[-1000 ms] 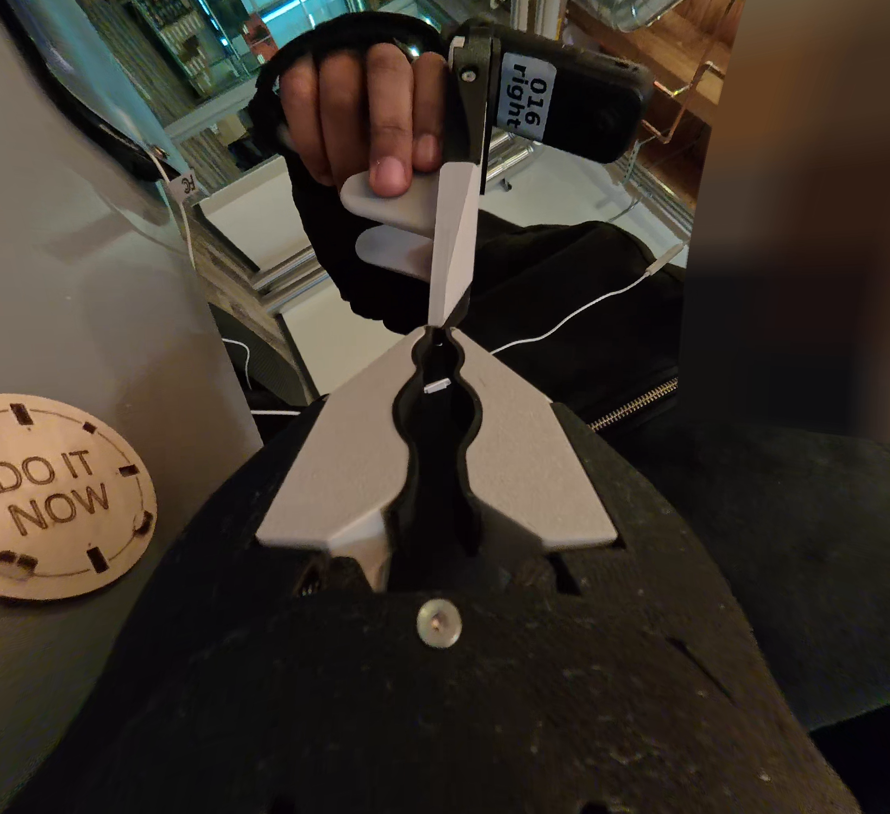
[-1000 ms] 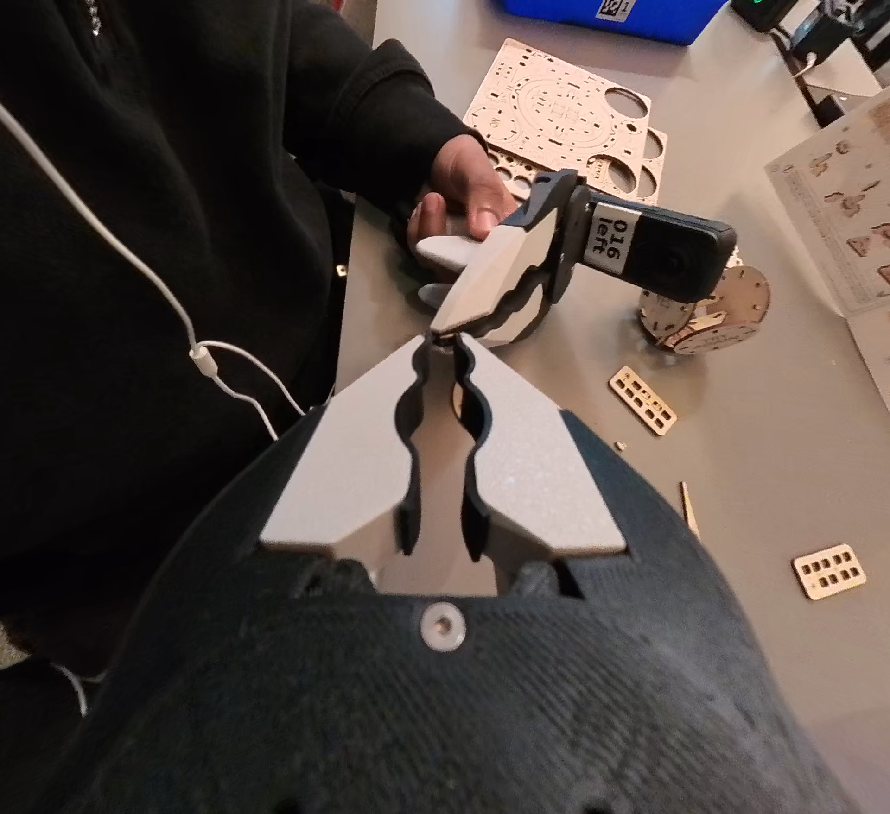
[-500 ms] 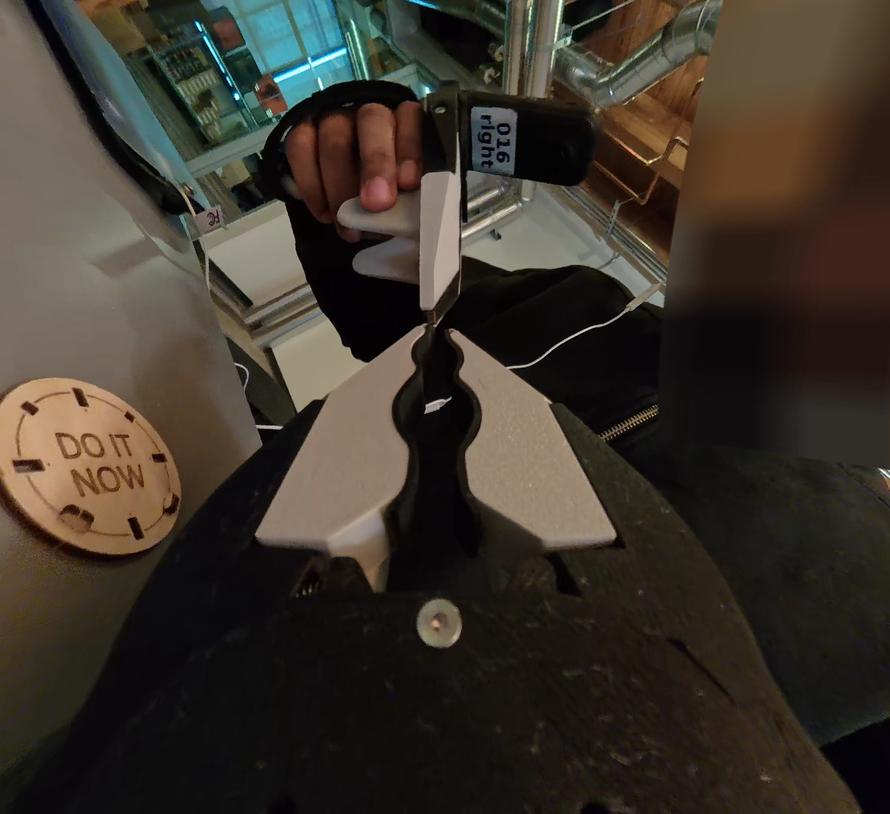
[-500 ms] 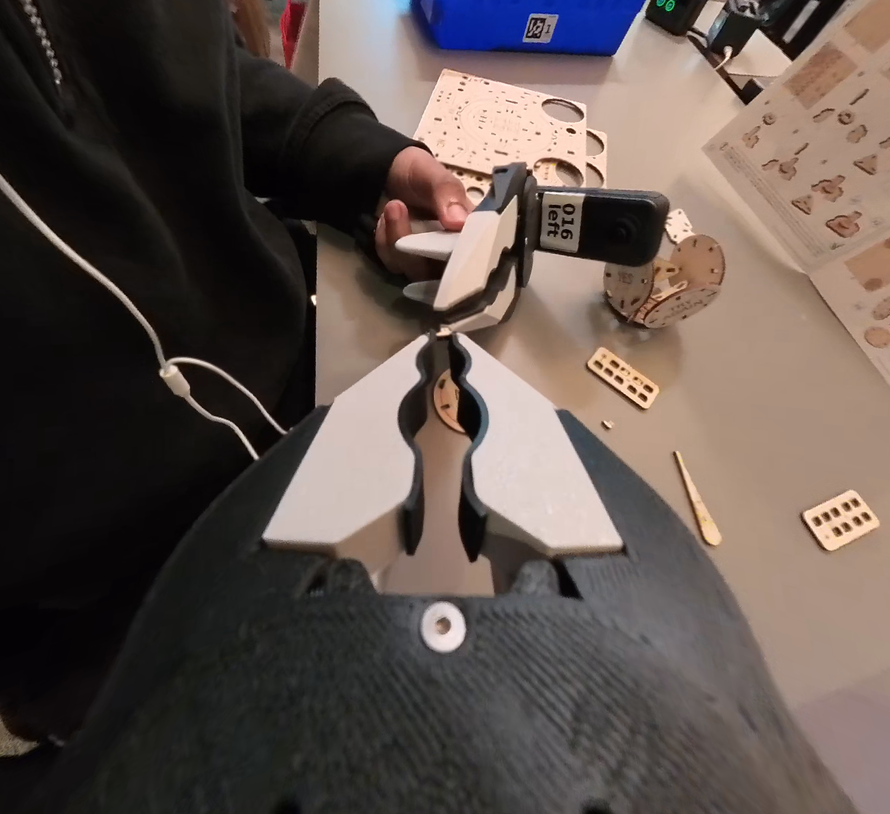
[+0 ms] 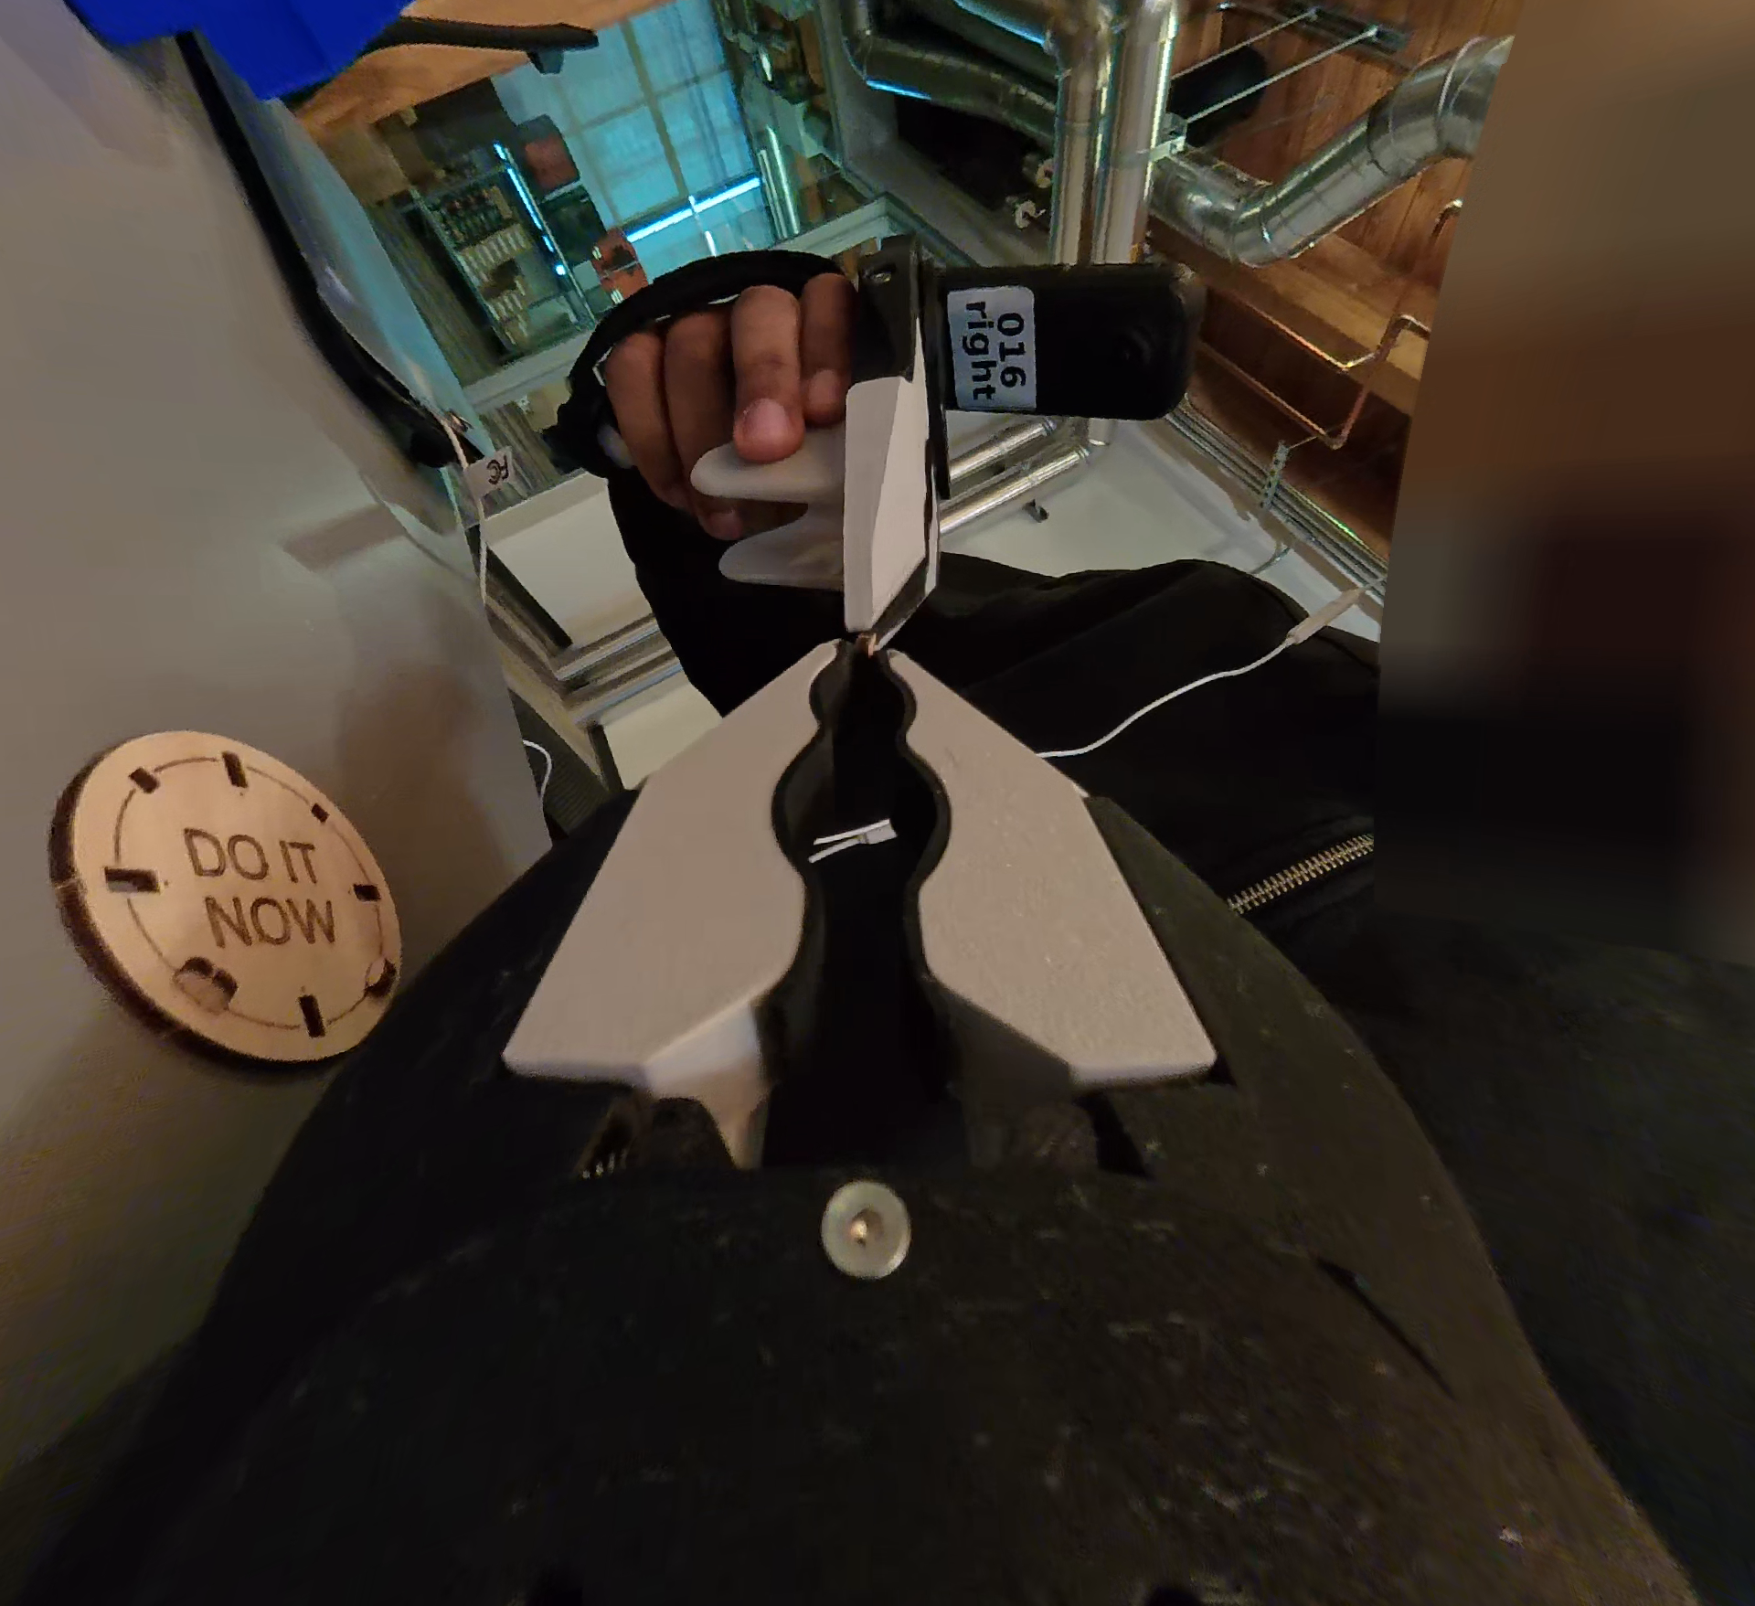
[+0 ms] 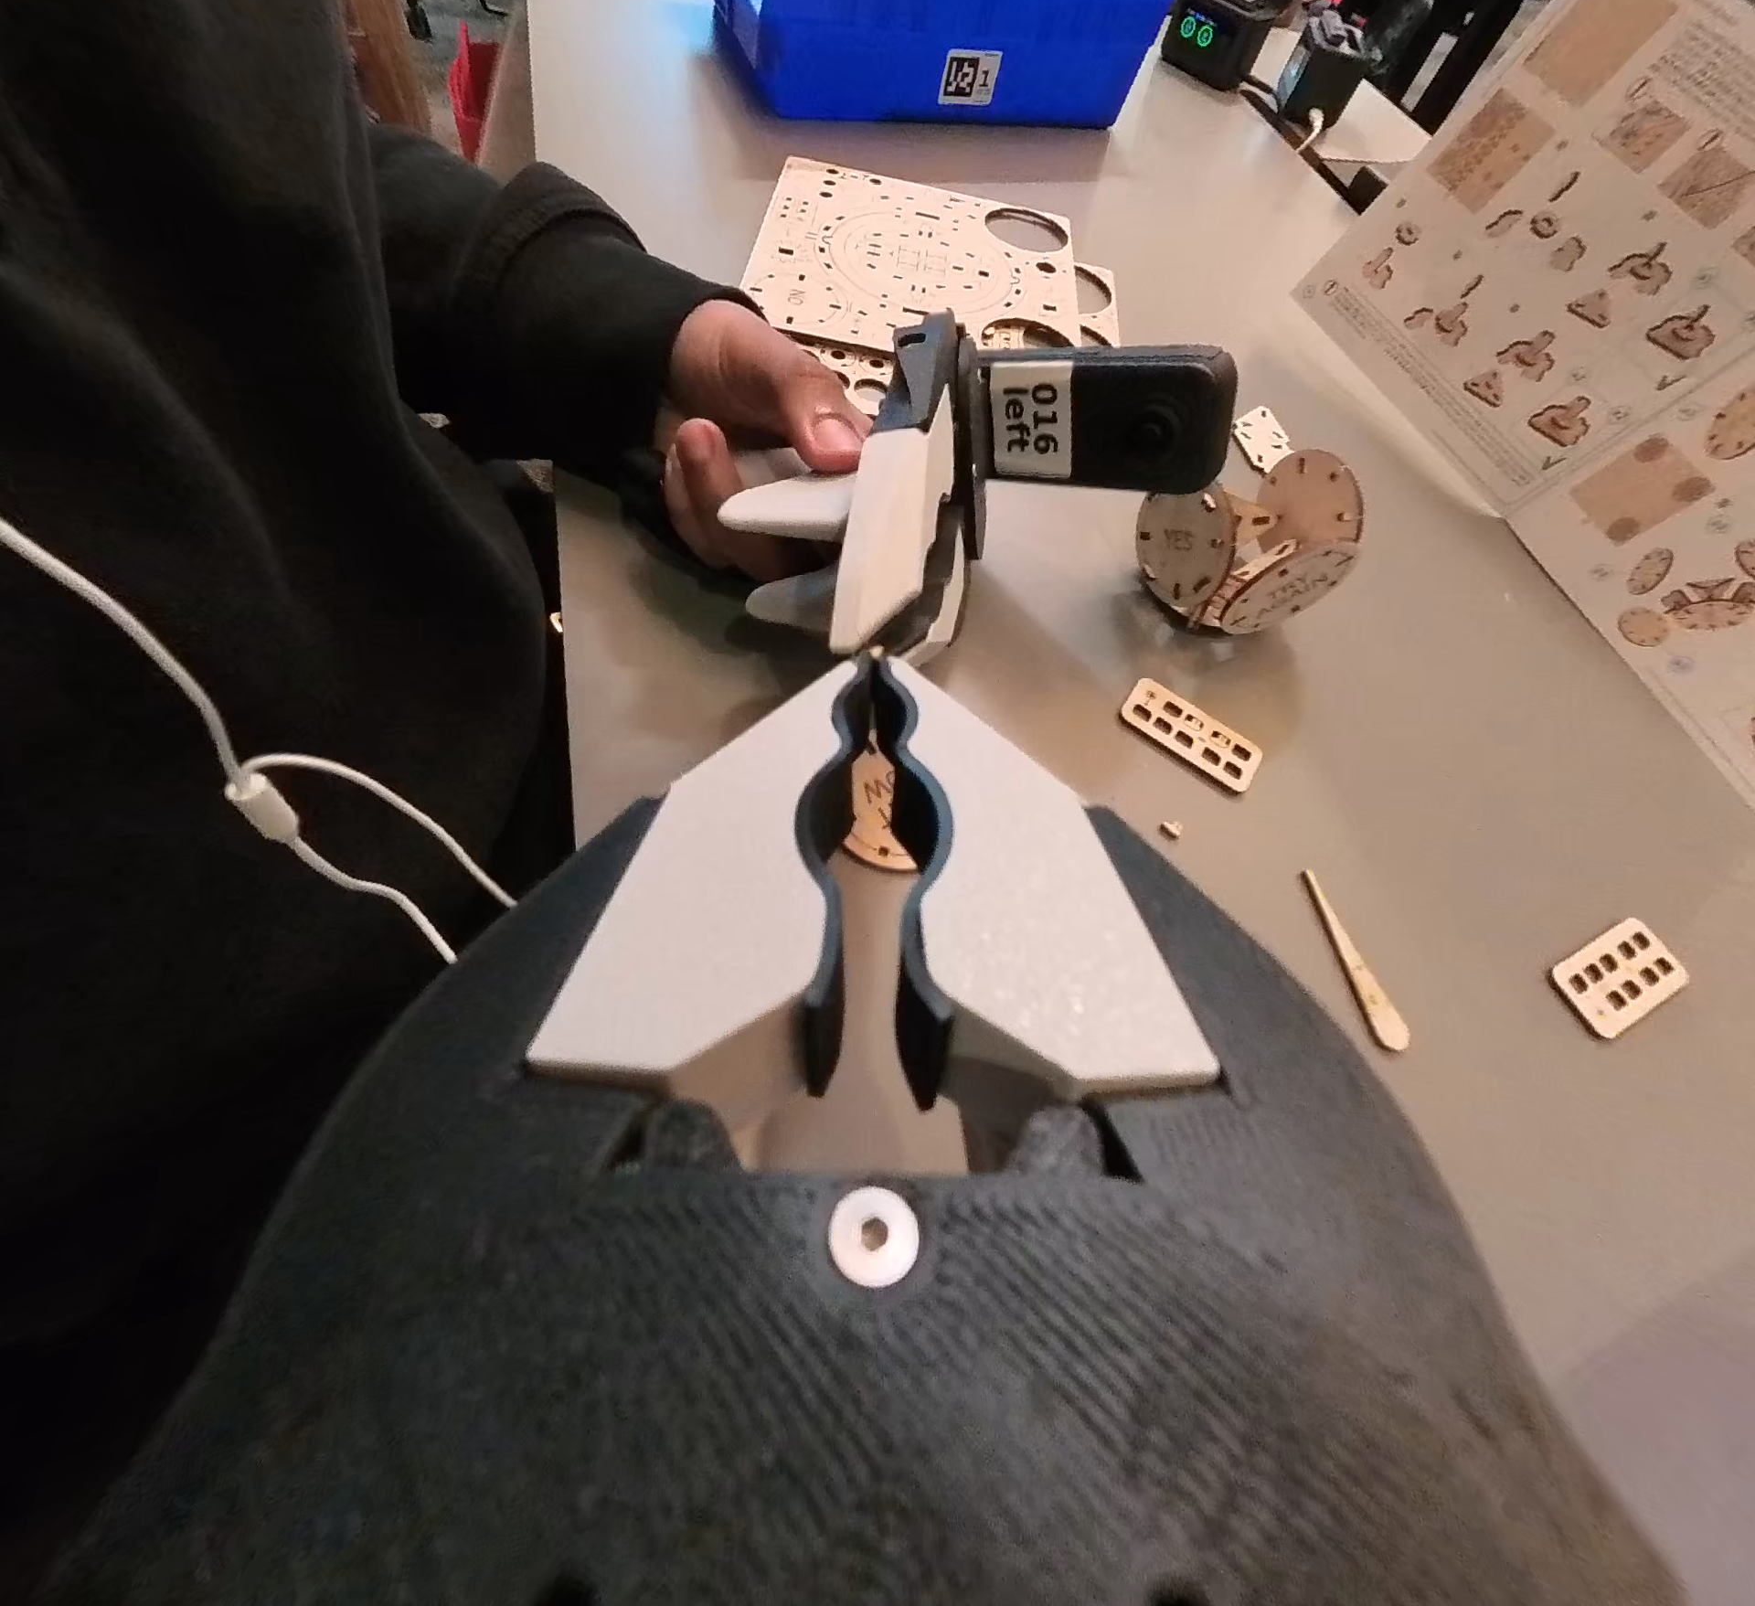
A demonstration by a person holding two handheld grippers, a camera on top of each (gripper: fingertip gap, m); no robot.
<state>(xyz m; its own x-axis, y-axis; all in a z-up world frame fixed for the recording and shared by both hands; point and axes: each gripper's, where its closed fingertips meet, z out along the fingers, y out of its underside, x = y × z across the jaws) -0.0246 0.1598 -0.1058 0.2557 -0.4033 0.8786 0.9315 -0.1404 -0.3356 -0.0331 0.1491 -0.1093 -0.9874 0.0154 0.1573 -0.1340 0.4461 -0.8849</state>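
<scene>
My left gripper (image 5: 864,656) and my right gripper (image 6: 872,666) meet tip to tip above the grey table (image 6: 1424,801). A tiny tan wooden piece (image 5: 866,641) sits right where the tips meet; it also shows in the right wrist view (image 6: 874,653). Both grippers are shut, each on an end of this piece. In the left wrist view the right gripper (image 5: 872,622) points down at my tips. In the right wrist view the left gripper (image 6: 859,644) does the same. A round wooden disc with engraved writing (image 5: 223,900) lies on the table below; it shows between my right fingers (image 6: 878,810).
A blue bin (image 6: 931,12) stands at the table's far end, with laser-cut wooden sheets (image 6: 912,250) before it. A part-built wooden model (image 6: 1244,544), two small slotted plates (image 6: 1192,747) (image 6: 1619,976), a wooden stick (image 6: 1353,957) and an instruction sheet (image 6: 1567,278) lie to the right. A person's black jacket (image 6: 237,516) is close on the left. Left and right tips are no more than a few centimetres apart.
My right fingers closed from a narrow gap to shut on the tiny wooden piece at the left gripper's tips. The left gripper stayed shut. Both grippers shifted slightly together.
</scene>
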